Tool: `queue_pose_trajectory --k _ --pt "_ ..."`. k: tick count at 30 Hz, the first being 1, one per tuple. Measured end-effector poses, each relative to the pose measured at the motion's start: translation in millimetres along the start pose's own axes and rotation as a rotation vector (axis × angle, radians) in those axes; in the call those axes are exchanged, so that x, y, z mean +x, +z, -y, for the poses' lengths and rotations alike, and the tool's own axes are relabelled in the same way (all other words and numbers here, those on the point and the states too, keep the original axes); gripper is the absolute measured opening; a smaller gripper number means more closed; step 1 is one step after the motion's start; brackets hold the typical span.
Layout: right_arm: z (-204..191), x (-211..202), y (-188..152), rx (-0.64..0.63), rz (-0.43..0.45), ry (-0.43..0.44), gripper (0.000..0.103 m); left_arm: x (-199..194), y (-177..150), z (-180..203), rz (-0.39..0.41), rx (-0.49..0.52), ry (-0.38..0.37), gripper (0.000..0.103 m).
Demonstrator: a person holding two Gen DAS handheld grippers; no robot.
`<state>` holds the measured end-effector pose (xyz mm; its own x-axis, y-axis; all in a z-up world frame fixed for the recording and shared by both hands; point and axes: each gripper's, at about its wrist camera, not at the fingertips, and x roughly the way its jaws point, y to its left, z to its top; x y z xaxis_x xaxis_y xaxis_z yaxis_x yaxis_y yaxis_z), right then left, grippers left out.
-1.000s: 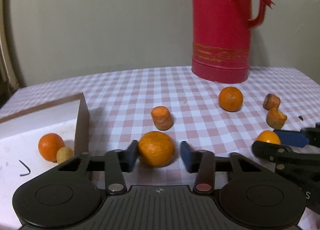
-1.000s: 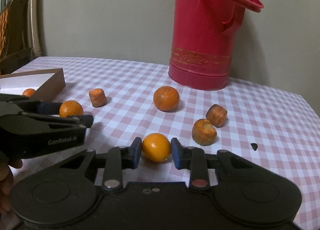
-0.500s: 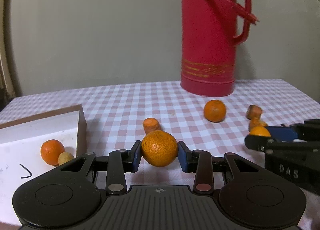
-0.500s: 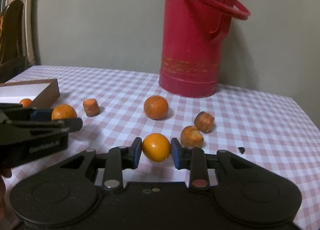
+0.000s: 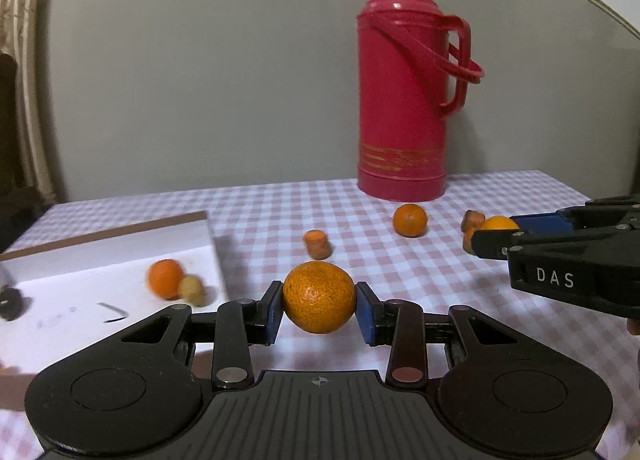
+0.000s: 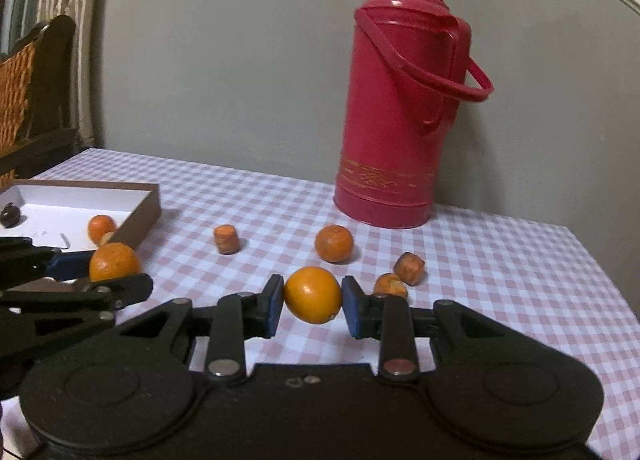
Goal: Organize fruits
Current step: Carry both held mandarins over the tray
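Observation:
My left gripper (image 5: 319, 307) is shut on a rough-skinned mandarin (image 5: 319, 297) and holds it above the checked tablecloth, just right of the brown box (image 5: 120, 256). My right gripper (image 6: 311, 300) is shut on a smooth orange fruit (image 6: 313, 294), also lifted off the cloth. The box holds a small orange (image 5: 164, 278) and a pale round fruit (image 5: 191, 289). Another mandarin (image 6: 334, 243) and a carrot stub (image 6: 227, 239) lie on the cloth. Each gripper shows in the other's view: the left (image 6: 116, 280), the right (image 5: 494, 236).
A tall red thermos (image 5: 404, 100) stands at the back of the table. Two brownish fruit pieces (image 6: 409, 267) (image 6: 389, 285) lie right of centre. A dark small object (image 6: 10, 215) sits in the box. A wicker chair (image 6: 24, 100) stands at far left.
Both grippers have lifted their fruits off the cloth and risen; the left closed on the mandarin a second ago. The views now sit higher and show the whole thermos.

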<state>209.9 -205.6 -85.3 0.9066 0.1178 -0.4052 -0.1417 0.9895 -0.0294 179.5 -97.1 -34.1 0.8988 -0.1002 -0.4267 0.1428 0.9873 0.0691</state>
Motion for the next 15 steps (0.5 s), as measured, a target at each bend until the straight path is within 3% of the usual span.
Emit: queue_pose_trajectory --k 15 --pt "-82 -64 -10 -0.134 0.054 0.095 0.023 -76 -15 -81 0.071 -0.03 0.107 0.038"
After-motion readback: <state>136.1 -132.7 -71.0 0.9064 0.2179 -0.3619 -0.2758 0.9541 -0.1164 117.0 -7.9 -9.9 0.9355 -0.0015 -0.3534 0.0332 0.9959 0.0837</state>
